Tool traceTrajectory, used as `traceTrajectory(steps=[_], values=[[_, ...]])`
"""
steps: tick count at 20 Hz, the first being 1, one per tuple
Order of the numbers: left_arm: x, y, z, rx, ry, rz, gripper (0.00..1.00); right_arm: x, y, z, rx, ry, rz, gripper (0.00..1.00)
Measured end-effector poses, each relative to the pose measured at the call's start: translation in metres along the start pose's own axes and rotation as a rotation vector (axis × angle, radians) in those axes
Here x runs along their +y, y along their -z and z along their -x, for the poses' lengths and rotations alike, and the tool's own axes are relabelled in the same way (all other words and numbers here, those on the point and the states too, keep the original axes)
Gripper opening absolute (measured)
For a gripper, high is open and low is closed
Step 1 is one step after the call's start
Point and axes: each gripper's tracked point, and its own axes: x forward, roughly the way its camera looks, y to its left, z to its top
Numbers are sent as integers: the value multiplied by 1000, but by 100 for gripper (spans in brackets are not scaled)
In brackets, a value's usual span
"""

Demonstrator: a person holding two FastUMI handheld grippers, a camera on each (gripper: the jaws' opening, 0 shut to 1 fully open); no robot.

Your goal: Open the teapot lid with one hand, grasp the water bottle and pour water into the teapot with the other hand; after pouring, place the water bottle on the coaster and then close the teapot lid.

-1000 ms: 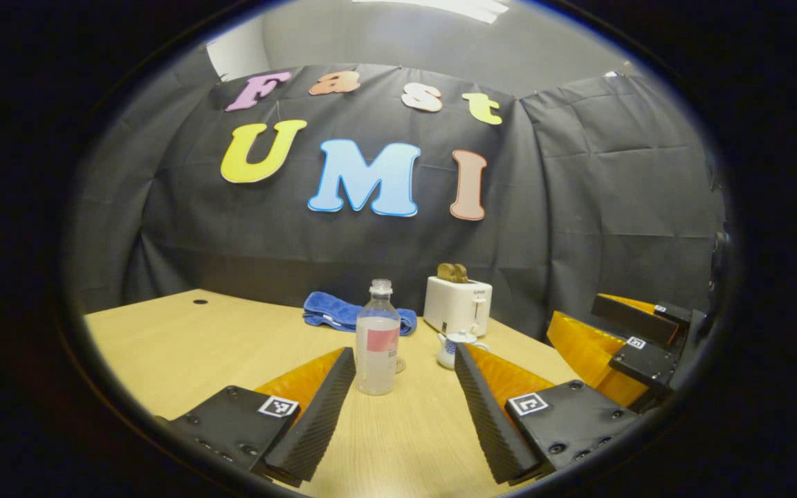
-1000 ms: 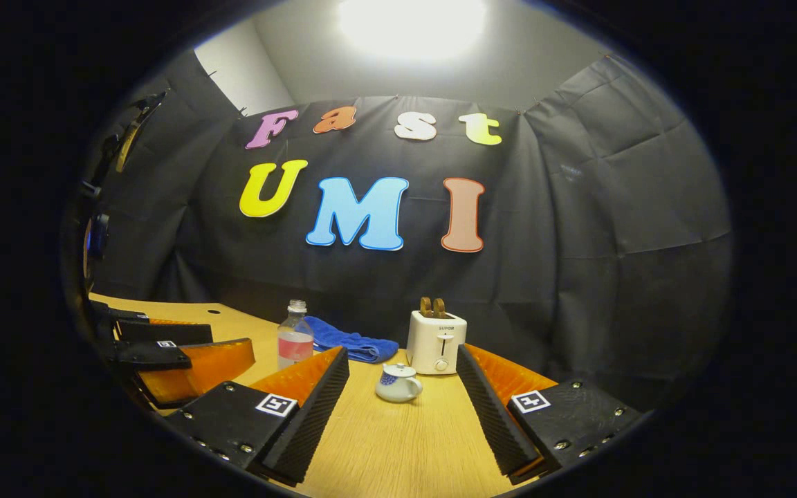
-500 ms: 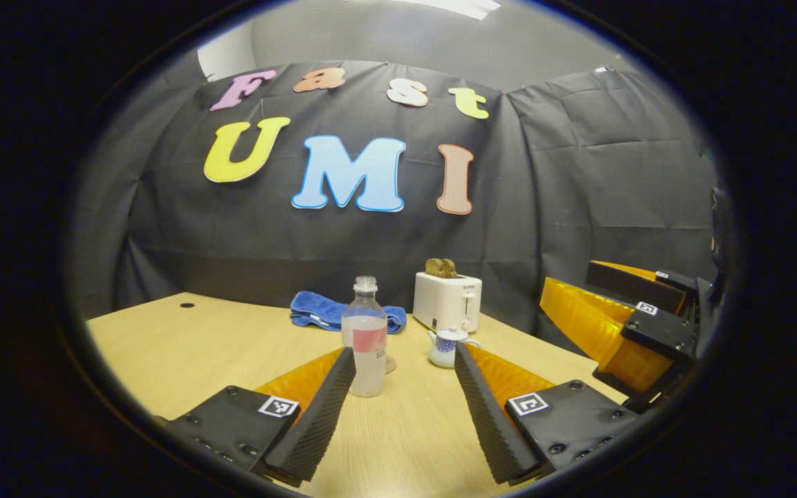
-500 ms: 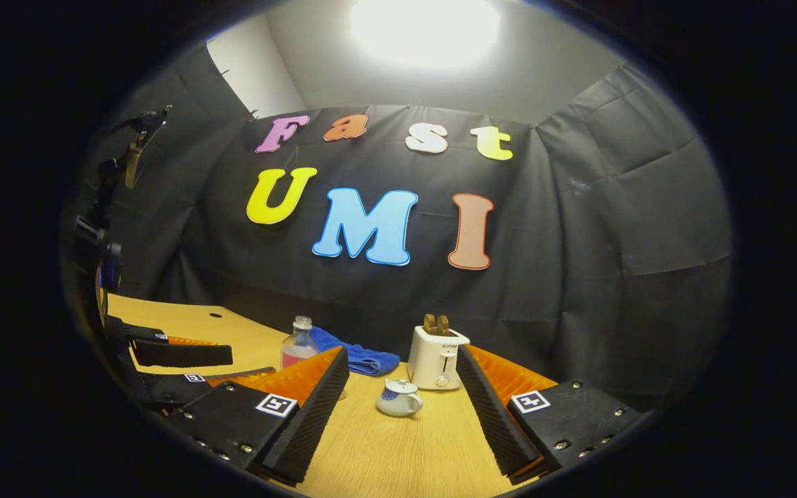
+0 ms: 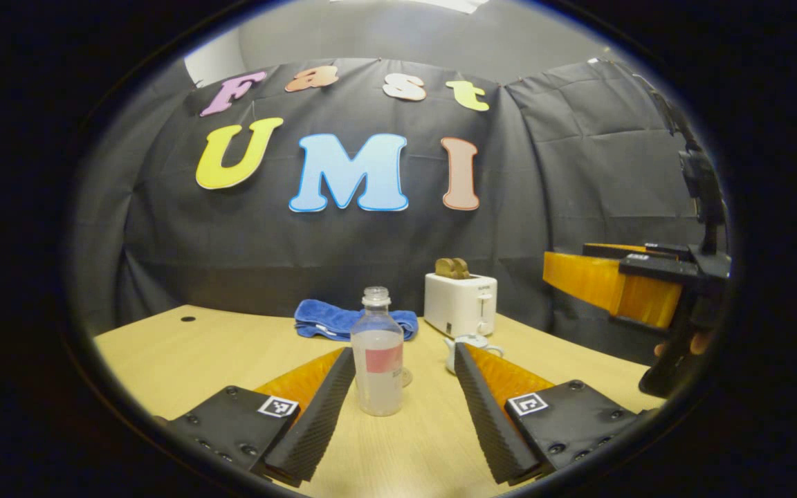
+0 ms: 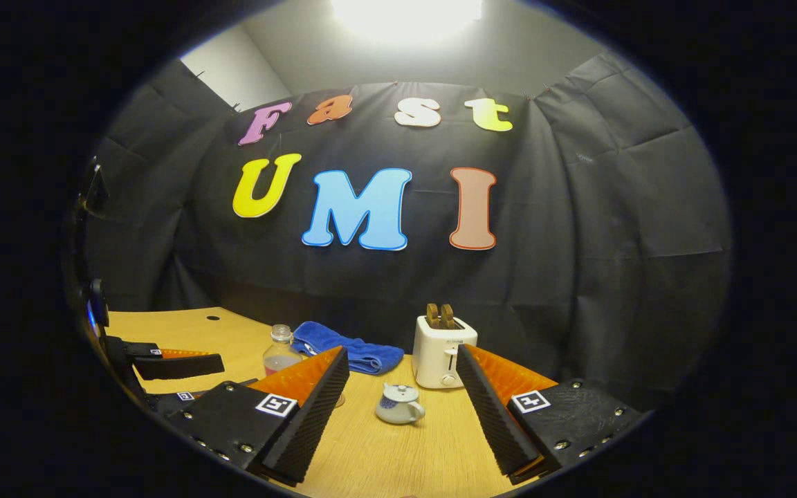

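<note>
Teapot (image 6: 398, 404) stands on the wooden table (image 6: 385, 456) with its lid on, small and white with a blue pattern, and in my right gripper view it is between my two right fingers but farther ahead, not touched by them. My right gripper (image 6: 402, 408) is spread wide and it grasps nothing. Behind the teapot is the white toaster (image 6: 444, 351) with two slices in its slots, and to the left of it a blue towel (image 6: 343, 348) lies folded near the wall. In my left gripper view the water bottle (image 5: 378, 354) stands upright on the table (image 5: 184, 353), without cap as far as I can see, partly filled, with a red label. It is between my left fingers and a little ahead of their tips, closer to the left one; I cannot tell if it touches. My left gripper (image 5: 404, 404) is also spread apart and empty. A small clear round thing, perhaps the coaster (image 5: 406, 377), is just behind the bottle. The teapot (image 5: 468, 346) is partly hidden behind my finger there, and my right gripper (image 5: 620, 283) is raised at the right side.
</note>
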Motion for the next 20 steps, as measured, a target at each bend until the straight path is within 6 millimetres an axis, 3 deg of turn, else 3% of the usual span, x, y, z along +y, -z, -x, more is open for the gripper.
traceTrajectory(steps=[3,6,13,20], values=[[10,5,-17,16,-14,0,99,1,-3,-24,6,-31,-9,97],[19,16,-36,37,-26,-21,99,3,8,-51,26,-65,-47,97],[27,50,-79,96,-5,-24,99,9,57,-115,83,-102,-109,97],[32,69,-116,87,22,-36,100,13,117,-172,158,-84,-170,97]])
